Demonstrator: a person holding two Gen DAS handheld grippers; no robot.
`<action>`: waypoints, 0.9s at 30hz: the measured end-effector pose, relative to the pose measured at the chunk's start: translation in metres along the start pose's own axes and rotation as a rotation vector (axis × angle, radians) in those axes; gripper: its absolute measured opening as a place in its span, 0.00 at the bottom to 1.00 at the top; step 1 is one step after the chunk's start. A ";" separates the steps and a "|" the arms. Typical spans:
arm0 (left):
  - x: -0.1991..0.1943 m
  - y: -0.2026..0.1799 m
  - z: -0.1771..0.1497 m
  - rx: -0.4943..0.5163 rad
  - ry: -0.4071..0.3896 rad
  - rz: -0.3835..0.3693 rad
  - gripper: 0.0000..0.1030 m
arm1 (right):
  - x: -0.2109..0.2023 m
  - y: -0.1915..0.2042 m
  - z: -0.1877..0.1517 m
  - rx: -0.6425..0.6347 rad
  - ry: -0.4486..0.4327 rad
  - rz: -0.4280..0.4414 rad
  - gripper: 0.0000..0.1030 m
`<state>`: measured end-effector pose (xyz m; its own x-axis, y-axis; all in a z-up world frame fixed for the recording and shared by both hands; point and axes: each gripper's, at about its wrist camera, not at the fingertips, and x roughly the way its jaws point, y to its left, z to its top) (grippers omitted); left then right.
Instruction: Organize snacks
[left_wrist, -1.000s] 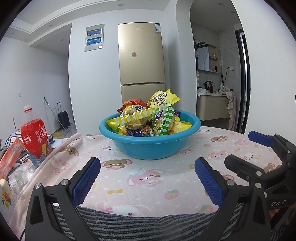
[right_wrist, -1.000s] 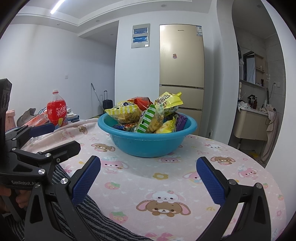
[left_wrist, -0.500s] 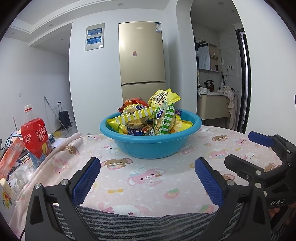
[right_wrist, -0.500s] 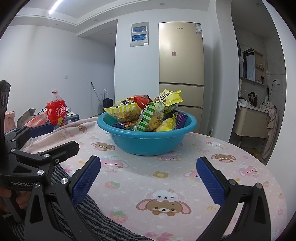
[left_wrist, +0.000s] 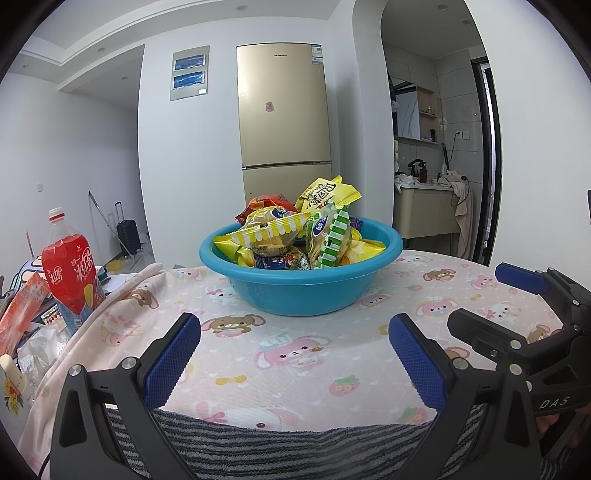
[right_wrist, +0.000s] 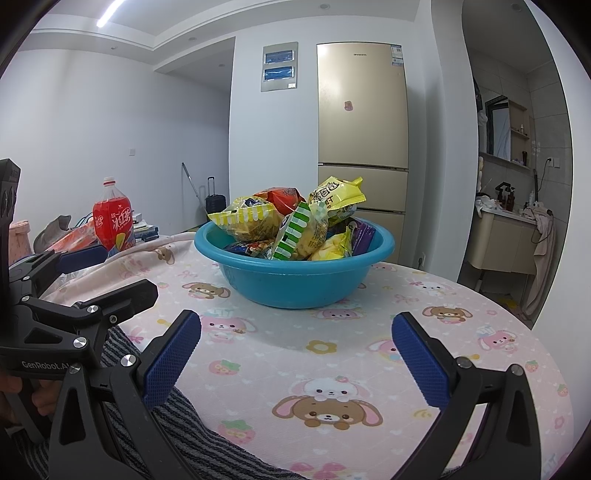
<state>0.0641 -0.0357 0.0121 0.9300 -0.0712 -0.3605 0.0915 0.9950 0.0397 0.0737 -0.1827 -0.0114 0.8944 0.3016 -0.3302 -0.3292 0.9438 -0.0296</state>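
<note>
Ahead of the spread fingers stands 1 blue basin (left_wrist: 300, 295) heaped with snack packets (left_wrist: 291, 236); at least 7 show, though those underneath are hidden and the full count cannot be told. Off to the left of the fingers is 1 red drink bottle (left_wrist: 70, 269). Far beyond the fingertips are 1 gold fridge (left_wrist: 283, 122) and 1 dark suitcase (left_wrist: 128, 232). 2 grippers are in view.

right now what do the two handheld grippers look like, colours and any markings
Both are black angular frames with silver screw heads and two fingers faced with blue textured pads. The left gripper shows white "GenRobot.AI" lettering on its body in the right wrist view; the right gripper shows "DAS" in the left wrist view. No cables visible.
</note>
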 end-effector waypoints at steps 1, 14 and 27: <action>0.000 0.000 0.000 0.000 0.000 0.000 1.00 | 0.000 0.000 0.000 0.000 0.000 0.000 1.00; 0.000 0.001 0.001 0.000 0.001 0.000 1.00 | 0.001 0.000 -0.001 0.001 0.004 0.002 1.00; 0.000 0.000 0.001 0.000 0.001 0.000 1.00 | 0.001 0.000 0.000 0.001 0.005 0.002 1.00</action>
<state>0.0644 -0.0352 0.0127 0.9296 -0.0712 -0.3616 0.0915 0.9950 0.0392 0.0741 -0.1824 -0.0121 0.8921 0.3032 -0.3350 -0.3310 0.9432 -0.0278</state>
